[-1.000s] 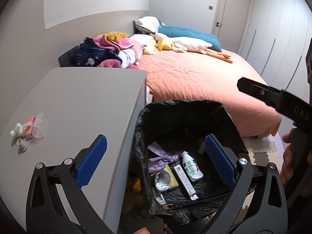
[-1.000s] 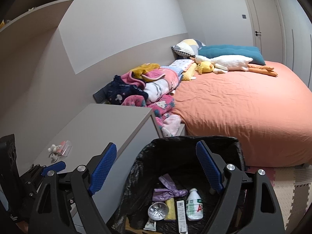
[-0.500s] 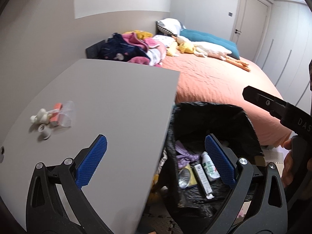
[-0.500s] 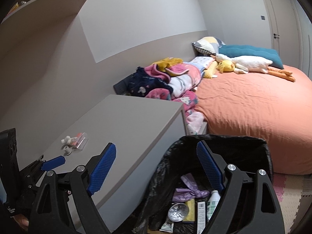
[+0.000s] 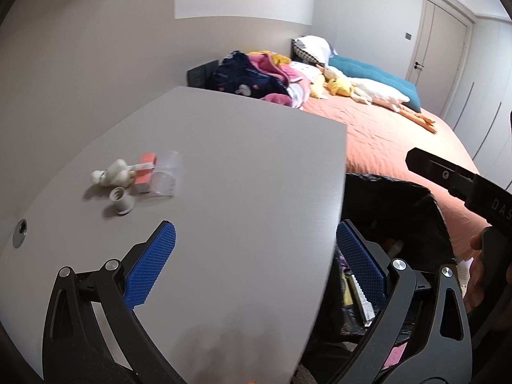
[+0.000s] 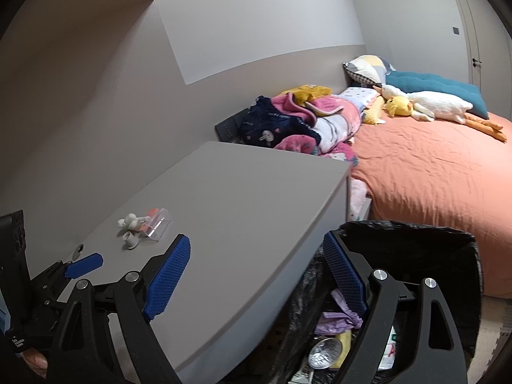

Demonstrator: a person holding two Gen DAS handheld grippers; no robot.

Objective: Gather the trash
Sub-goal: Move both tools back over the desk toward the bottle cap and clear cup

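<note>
Bin: we find the black-lined trash bin (image 6: 412, 256) on the floor at the near right, just beside the right edge of the table (image 5: 243, 176) and in front of the bed (image 6: 432, 172); it already holds several pieces.
Collected: we note a purple crumpled wrapper (image 6: 339, 316), a foil cup (image 6: 324, 352), a yellow packet and a white bottle with a green label, all at the bottom of the bin; we judge this part done.
Remaining: we find one small cluster (image 5: 137, 176) lying on the far left of the table, well apart from the bin; it comprises white plastic bits, a white cap (image 5: 121, 200), an orange-and-white item and clear plastic packaging (image 5: 164, 174), touching or nearly so.
Progress: we judge the task well advanced but unfinished; the table cluster is not yet picked up.
Left hand-held gripper: left hand-held gripper (image 5: 256, 262) wide, nothing between its blue pads; it hangs over the near part of the table, short of the cluster.
Right hand-held gripper: right hand-held gripper (image 6: 256, 272) wide and empty; it straddles the table's right edge and the bin rim.
Writing: we read "DAS" on the black body (image 5: 473, 192) of the right hand-held gripper, cut off at the picture's edge; print on the bottle and on a long box in the bin is too small to read.
Other: bedding, clothes and plush toys on the bed; we judge these no part of the trash.
</note>
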